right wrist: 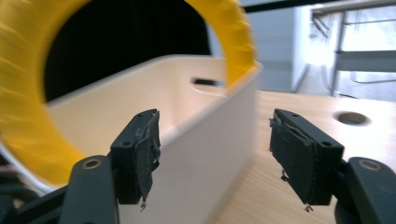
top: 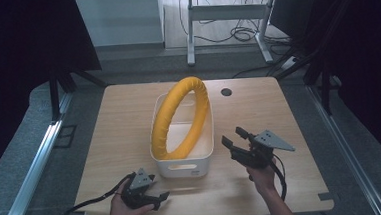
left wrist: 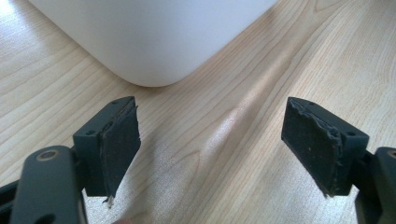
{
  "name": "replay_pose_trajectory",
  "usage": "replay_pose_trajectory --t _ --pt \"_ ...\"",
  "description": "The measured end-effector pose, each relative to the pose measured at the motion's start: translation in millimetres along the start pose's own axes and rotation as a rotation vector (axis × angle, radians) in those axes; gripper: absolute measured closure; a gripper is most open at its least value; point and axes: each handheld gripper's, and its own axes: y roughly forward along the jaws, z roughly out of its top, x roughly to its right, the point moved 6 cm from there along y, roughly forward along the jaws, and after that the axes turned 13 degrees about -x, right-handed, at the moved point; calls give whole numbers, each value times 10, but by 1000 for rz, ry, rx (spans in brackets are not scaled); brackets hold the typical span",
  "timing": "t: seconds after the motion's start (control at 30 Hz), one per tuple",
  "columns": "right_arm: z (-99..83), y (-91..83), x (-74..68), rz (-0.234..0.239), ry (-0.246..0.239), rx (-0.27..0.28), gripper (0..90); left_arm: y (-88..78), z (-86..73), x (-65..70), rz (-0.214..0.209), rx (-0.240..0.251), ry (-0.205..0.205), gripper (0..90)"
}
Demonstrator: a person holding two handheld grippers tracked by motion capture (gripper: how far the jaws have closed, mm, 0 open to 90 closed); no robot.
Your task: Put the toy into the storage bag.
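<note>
Spreading wide across the scene is the pale wood-grain bench (top: 130, 141), smooth, with rounded corners and a round cable hole (top: 226, 92) near its far edge. Sitting mid-bench is the white plastic bin (top: 182, 168), rectangular, soft-cornered, slot handles cut into its ends. Standing on edge inside it is the yellow ring (top: 179, 119), a fat padded hoop with a ribbed surface, leaning up above the rim. Right of the bin, the right hand-held gripper (top: 235, 137) is spread wide, worn black pads straddling the bin's wall, gripping nothing. At the near-left corner, the left hand-held gripper (top: 161, 197) is low over the wood, likewise released and empty.
</note>
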Motion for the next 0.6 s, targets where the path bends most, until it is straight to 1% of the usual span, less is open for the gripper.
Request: replay_pose_trajectory --t 0.1,0.23,0.33,0.53,0.57,0.6 --pt "-141 -2 189 -42 -12 -31 361 -3 1 1 -1 1 -1 196" --pt "-288 58 355 -51 13 -78 372 3 -1 3 -3 0 1 195" --pt "-329 88 407 -53 18 -97 375 9 -2 1 -2 -2 3 196" --pt "-316 74 438 -59 6 -85 373 32 -2 0 -6 -7 3 196" --pt "-320 79 443 -59 7 -88 372 38 0 0 -7 -7 1 195" --pt "-341 101 453 -57 -2 -107 365 41 0 0 -7 -8 0 195"
